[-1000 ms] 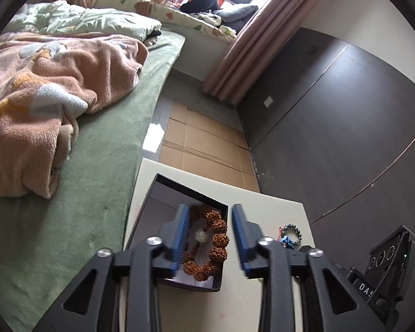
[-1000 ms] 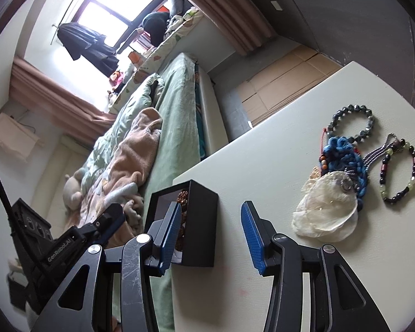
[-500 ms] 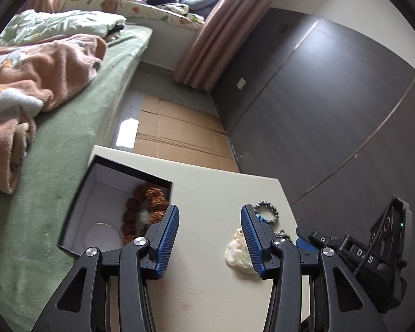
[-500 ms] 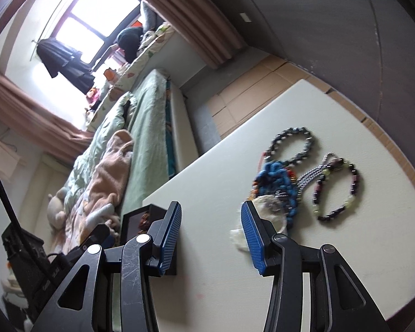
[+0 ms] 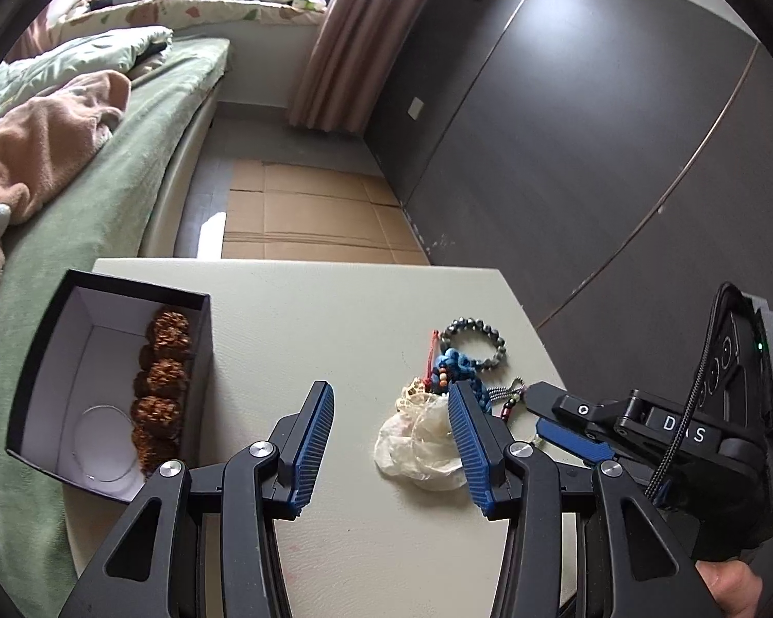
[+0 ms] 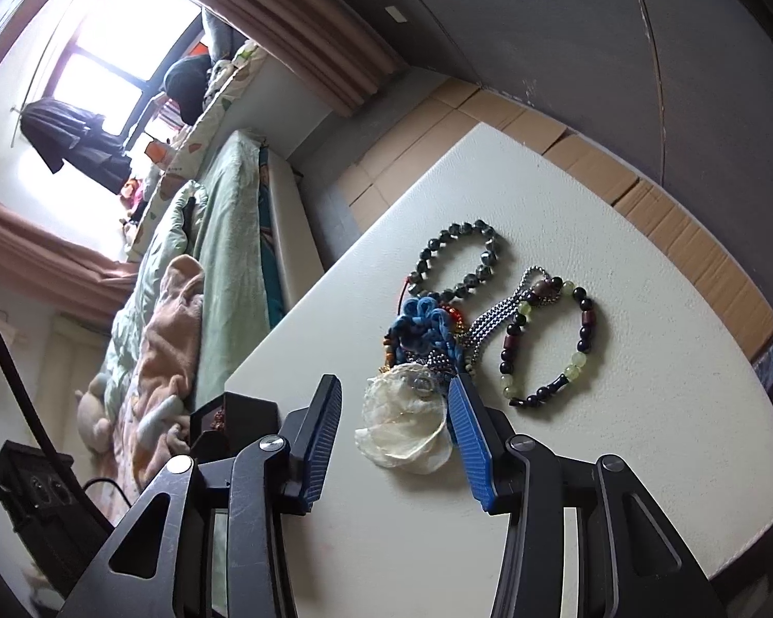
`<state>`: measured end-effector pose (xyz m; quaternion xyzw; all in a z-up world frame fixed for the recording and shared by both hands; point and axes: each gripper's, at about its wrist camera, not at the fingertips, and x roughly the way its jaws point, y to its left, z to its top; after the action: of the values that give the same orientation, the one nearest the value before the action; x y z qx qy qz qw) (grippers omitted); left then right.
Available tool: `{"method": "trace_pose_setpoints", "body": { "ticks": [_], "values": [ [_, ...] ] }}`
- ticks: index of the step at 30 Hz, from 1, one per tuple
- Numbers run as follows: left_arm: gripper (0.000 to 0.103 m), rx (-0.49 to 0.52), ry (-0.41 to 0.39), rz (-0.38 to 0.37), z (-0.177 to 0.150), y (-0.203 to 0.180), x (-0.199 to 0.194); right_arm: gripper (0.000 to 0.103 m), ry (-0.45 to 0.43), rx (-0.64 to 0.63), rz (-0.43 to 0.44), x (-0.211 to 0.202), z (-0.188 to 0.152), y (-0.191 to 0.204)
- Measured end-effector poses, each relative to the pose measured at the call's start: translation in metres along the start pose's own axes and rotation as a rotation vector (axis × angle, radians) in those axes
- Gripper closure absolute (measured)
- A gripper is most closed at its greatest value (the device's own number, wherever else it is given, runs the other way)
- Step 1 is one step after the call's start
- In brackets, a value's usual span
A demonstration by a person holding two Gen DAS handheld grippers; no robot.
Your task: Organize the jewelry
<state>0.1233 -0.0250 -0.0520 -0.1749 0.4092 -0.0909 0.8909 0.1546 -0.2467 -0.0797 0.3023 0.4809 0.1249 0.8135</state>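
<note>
A black box (image 5: 36,360) with a white inside stands at the table's left edge, and a brown bead bracelet (image 5: 162,381) lies in it. My left gripper (image 5: 391,396) is open over bare table between the box and the jewellery pile, holding nothing. The pile has a white translucent pouch (image 6: 402,422), a blue knotted piece (image 6: 427,324), a dark bead bracelet (image 6: 458,262), a silver chain (image 6: 494,324) and a mixed bead bracelet (image 6: 546,340). My right gripper (image 6: 394,391) is open, with the pouch lying between its fingers but not pressed by them.
The cream table (image 5: 335,309) ends close behind the pile and at the right. A bed with green cover (image 5: 103,195) runs along the left side. Cardboard sheets (image 5: 309,216) lie on the floor beyond, against a dark wall (image 5: 567,129).
My left gripper has swung right, away from the box and toward the pile; the brown bracelet stays in the box. My right gripper has closed in on the pile, and the pouch now sits between its fingers.
</note>
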Motion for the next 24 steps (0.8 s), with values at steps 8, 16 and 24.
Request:
{"method": "trace_pose_setpoints", "body": {
  "ticks": [8,16,24],
  "values": [
    [0.055,0.002,0.036,0.022,-0.003,0.0,0.019,0.076,0.084,0.029,-0.005,0.028,0.004,-0.008],
    [0.055,-0.017,0.044,0.037,0.003,0.007,0.026,0.076,0.114,0.013,-0.044,0.045,0.007,-0.008],
    [0.055,-0.022,0.047,0.029,0.007,0.011,0.027,0.076,0.144,0.005,-0.067,0.059,0.007,-0.006]
  ]
}}
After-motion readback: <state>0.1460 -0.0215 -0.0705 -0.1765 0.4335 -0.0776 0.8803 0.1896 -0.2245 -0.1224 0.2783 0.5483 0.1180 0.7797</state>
